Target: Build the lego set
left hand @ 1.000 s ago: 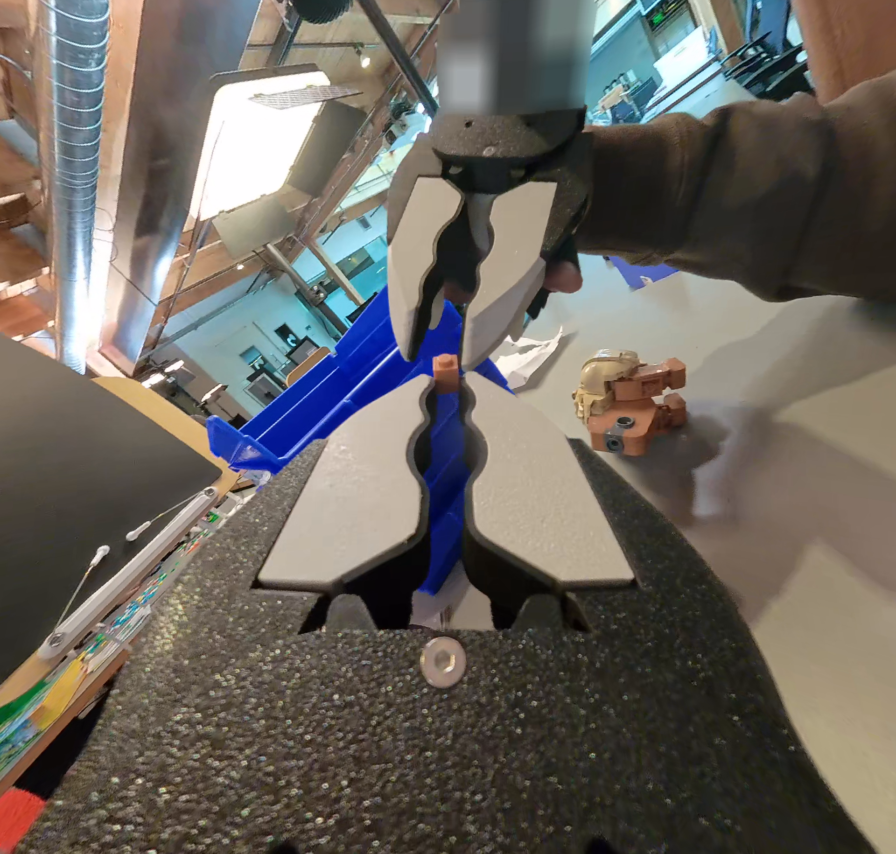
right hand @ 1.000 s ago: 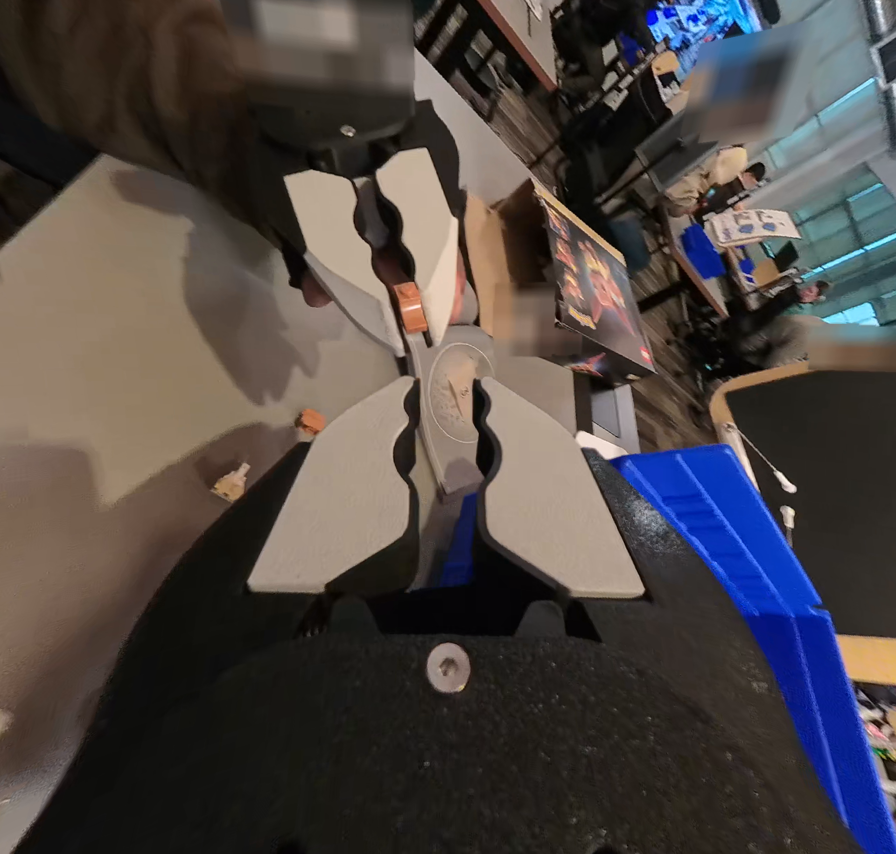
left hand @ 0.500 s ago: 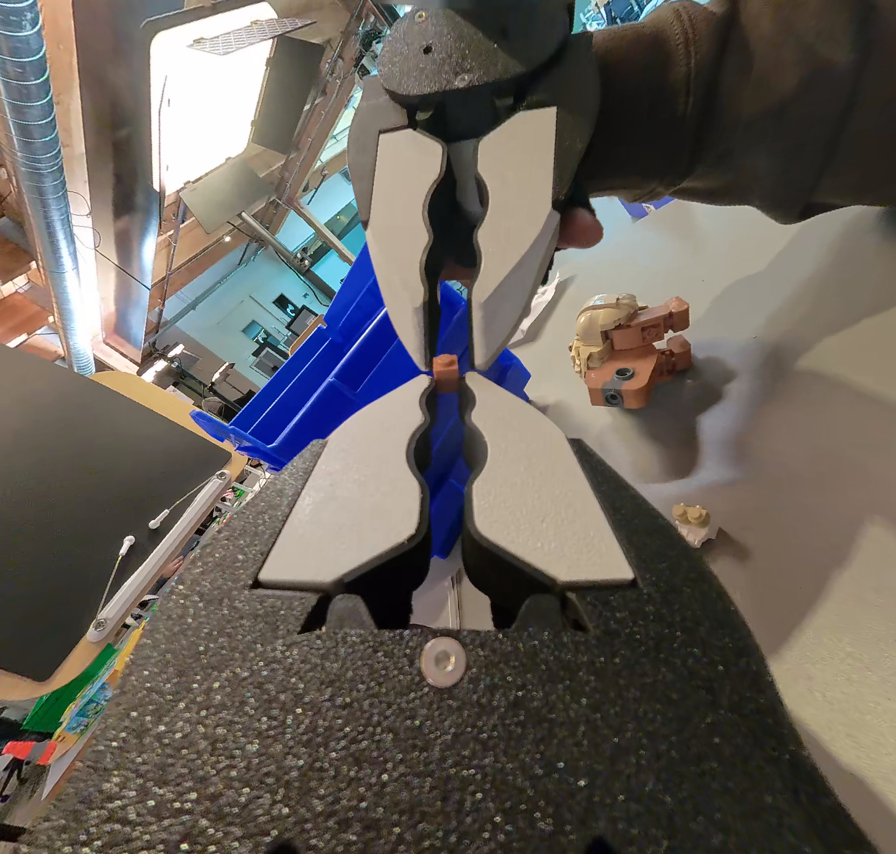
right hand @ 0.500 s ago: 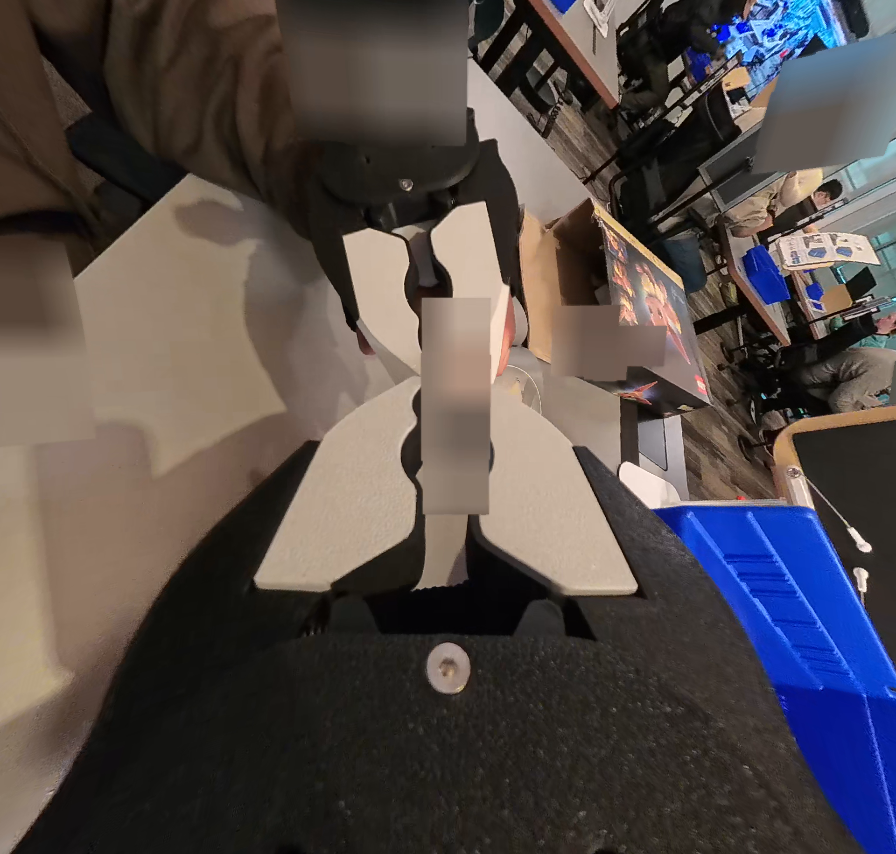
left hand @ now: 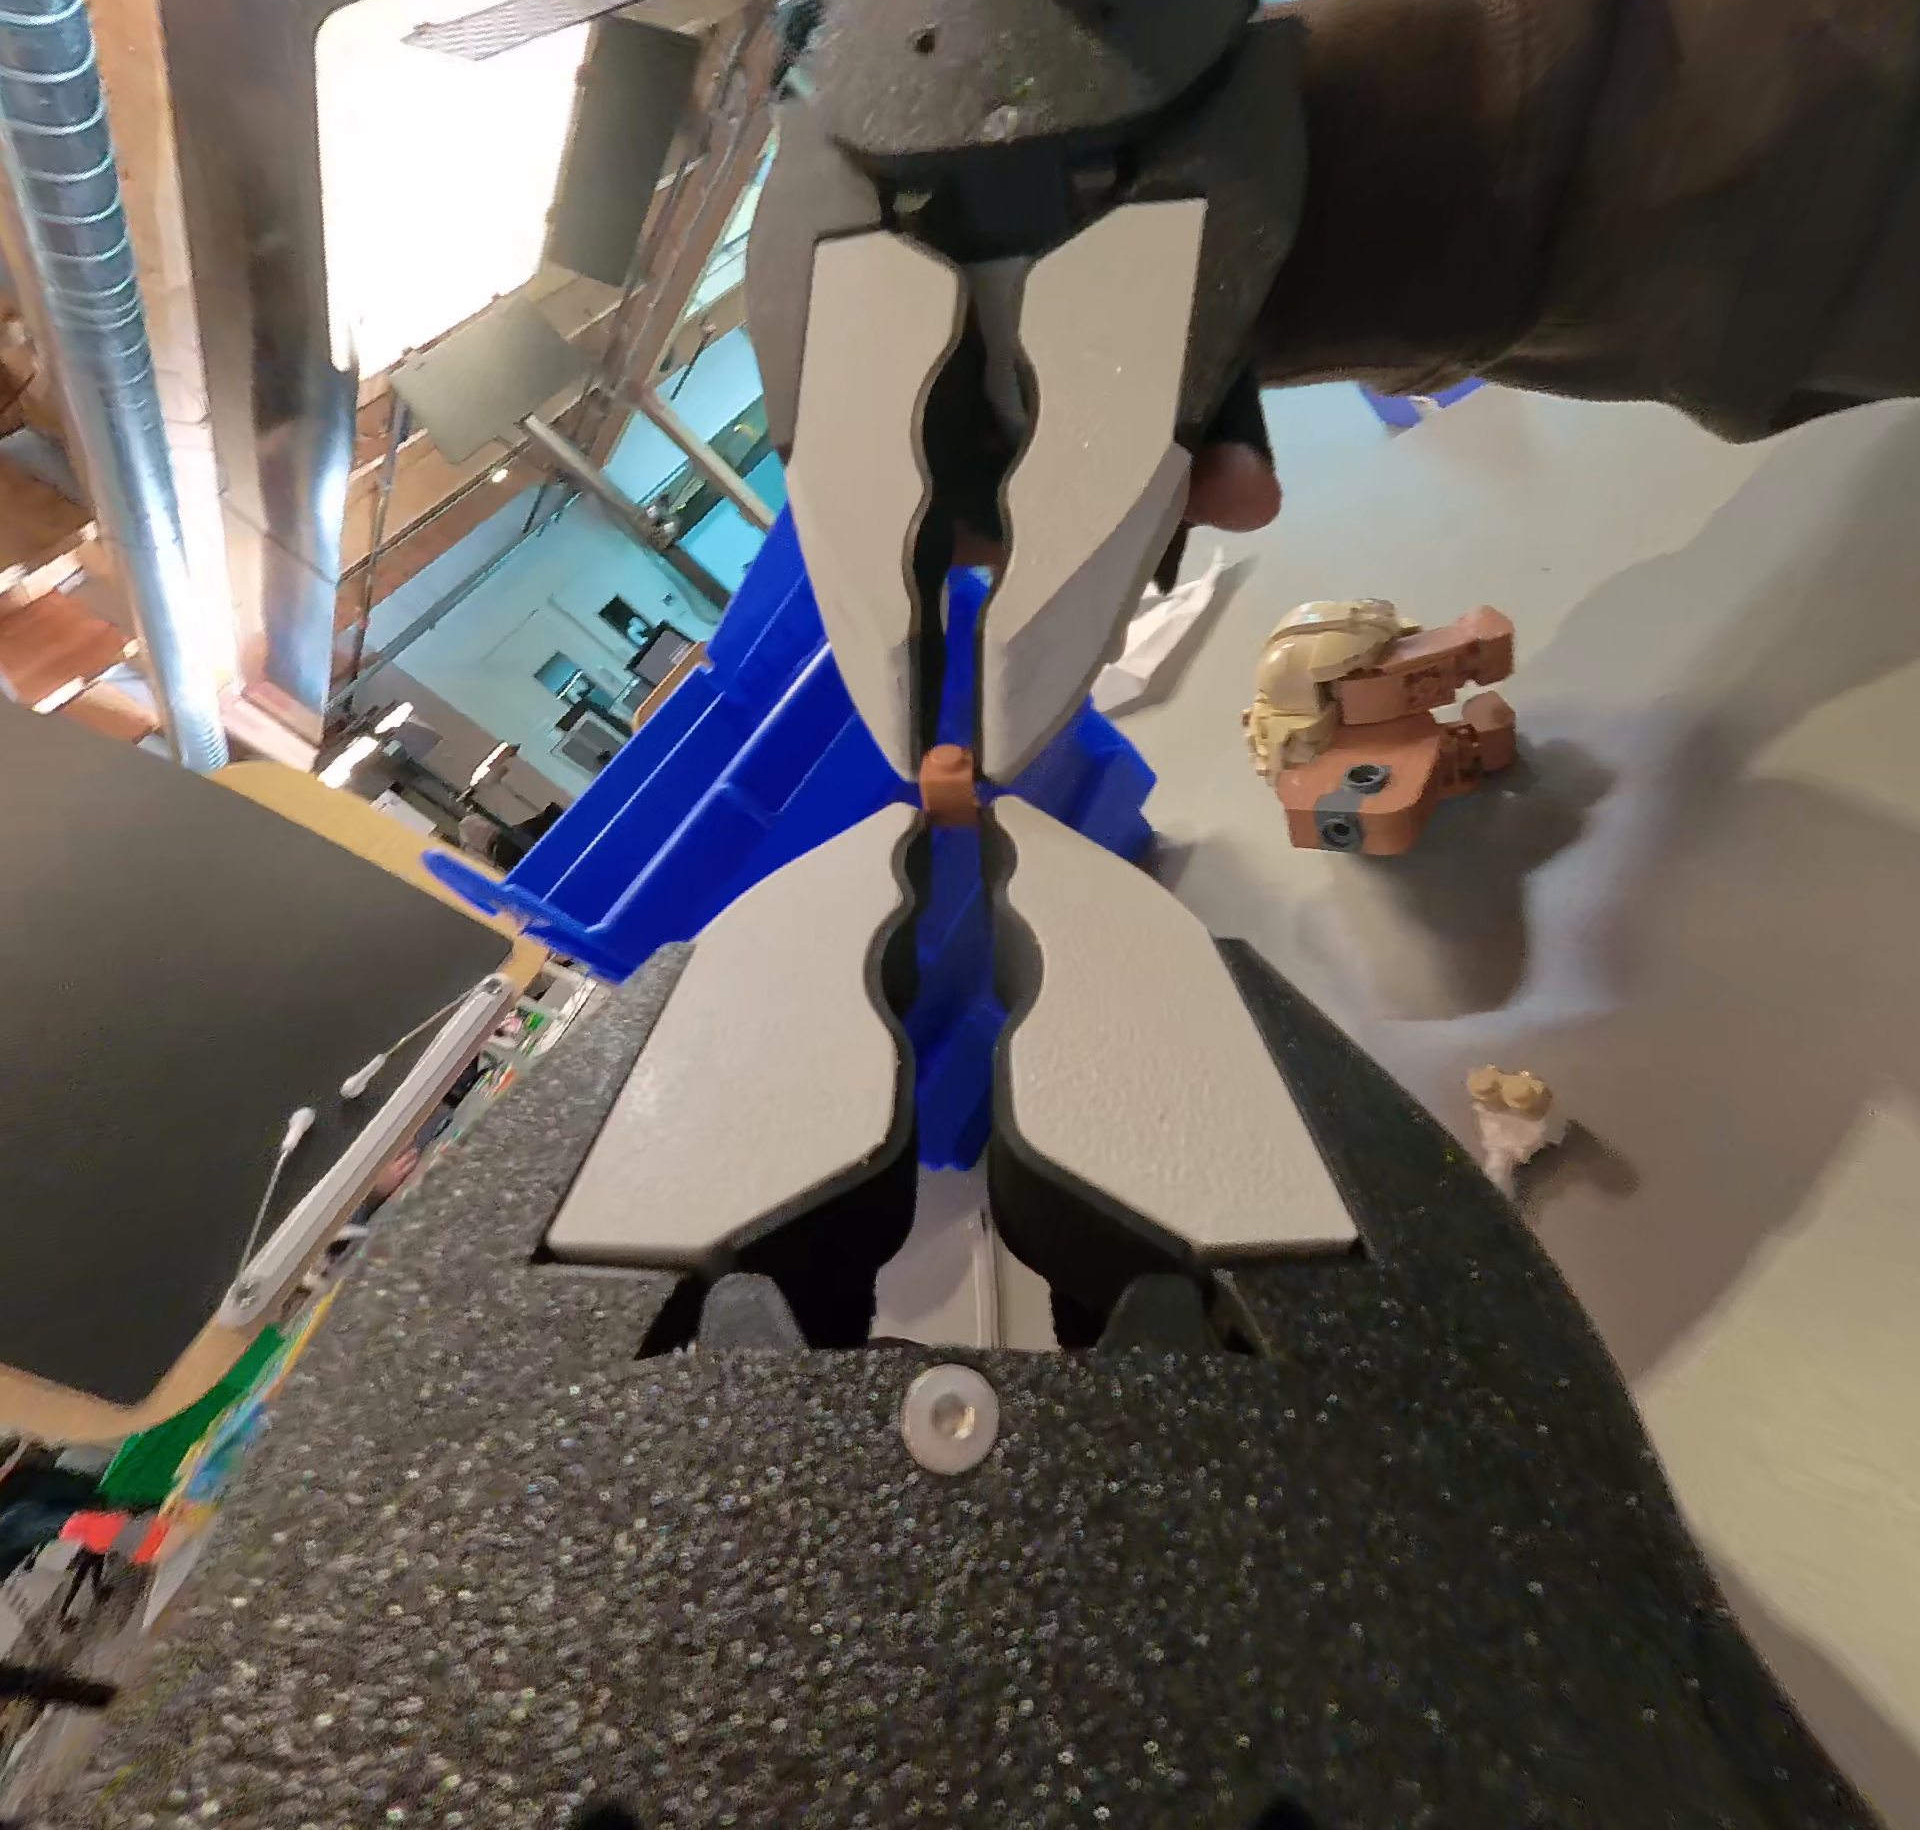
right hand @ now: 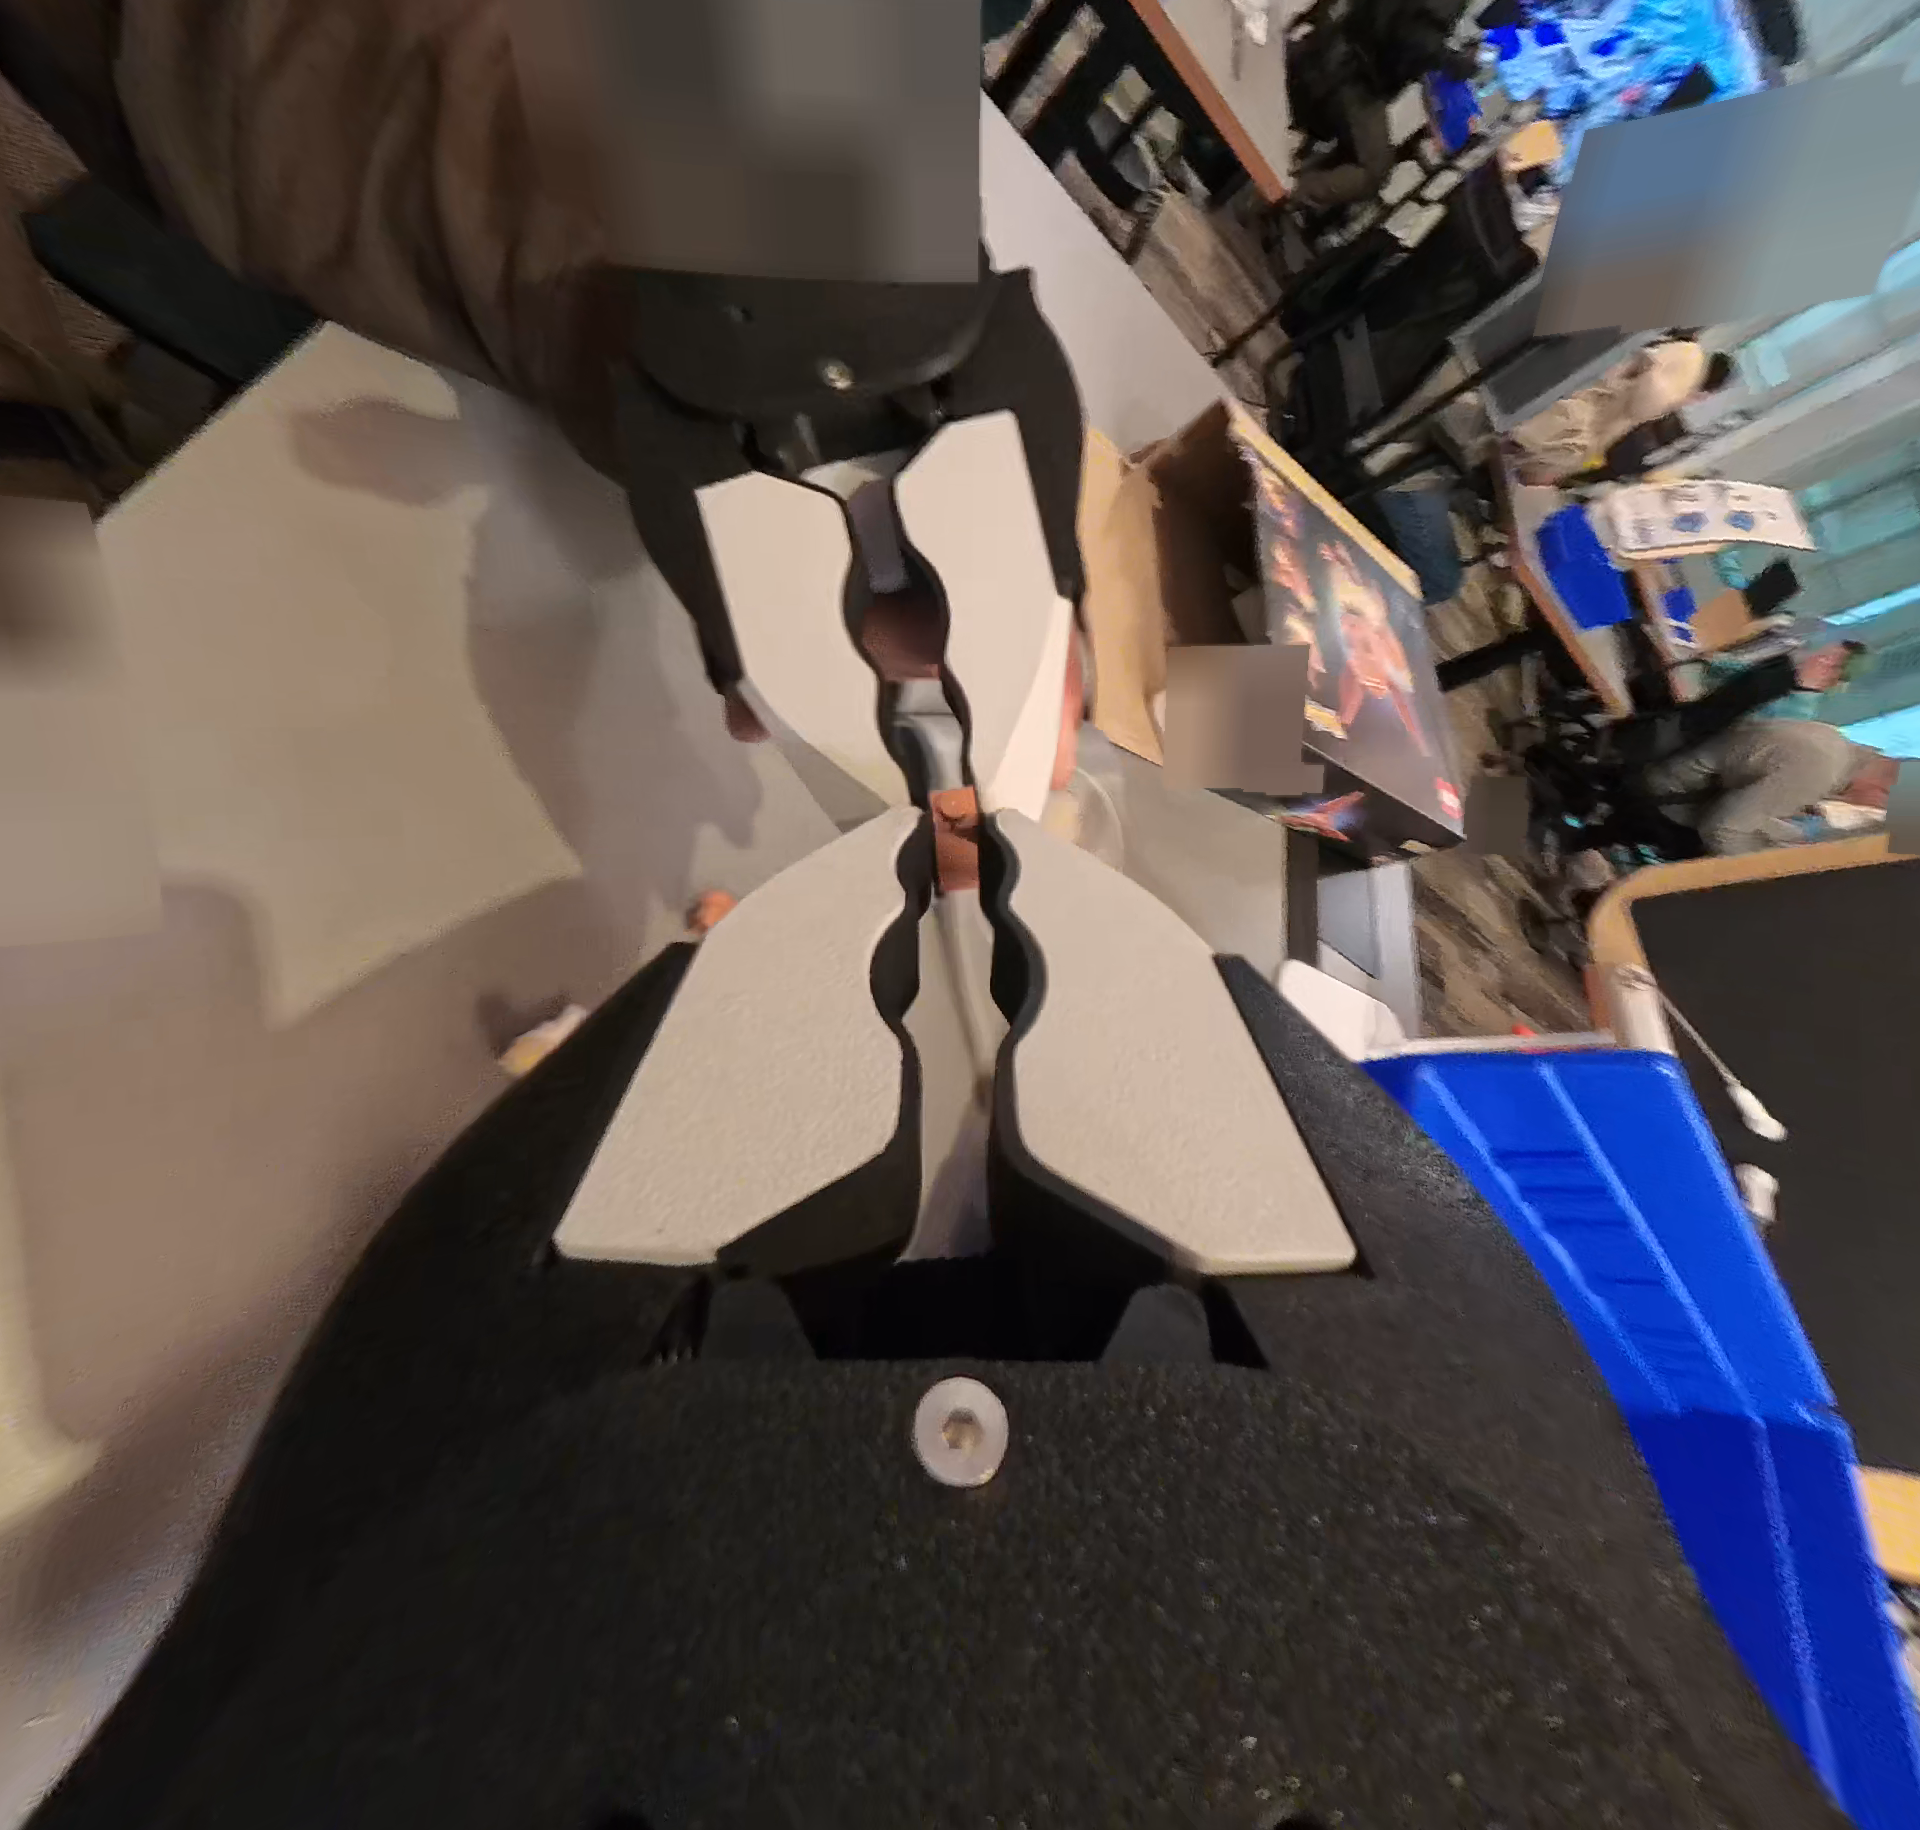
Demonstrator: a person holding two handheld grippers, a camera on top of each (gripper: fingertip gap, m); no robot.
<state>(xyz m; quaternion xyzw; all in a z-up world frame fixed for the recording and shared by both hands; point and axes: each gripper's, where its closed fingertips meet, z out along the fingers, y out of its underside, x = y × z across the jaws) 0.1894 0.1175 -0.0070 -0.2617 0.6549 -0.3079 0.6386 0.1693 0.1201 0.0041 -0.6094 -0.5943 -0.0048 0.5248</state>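
So the right gripper [left hand: 951, 741] has closed the gap in the last second, both sets of jaws now pinch the little brown brick [left hand: 948, 788] mid-air above the surface [left hand: 1714, 1209] with the left gripper [left hand: 951, 824], looks like a handoff.

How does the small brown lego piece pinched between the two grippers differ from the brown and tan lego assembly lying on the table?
The small brown piece is a single tiny part; the brown and tan assembly is many parts joined and far bulkier. The piece is held in the air, where the tips of the left gripper and right gripper meet; the assembly rests on the grey table, untouched. The piece is one colour; the assembly adds a tan top. Both share the reddish brown.
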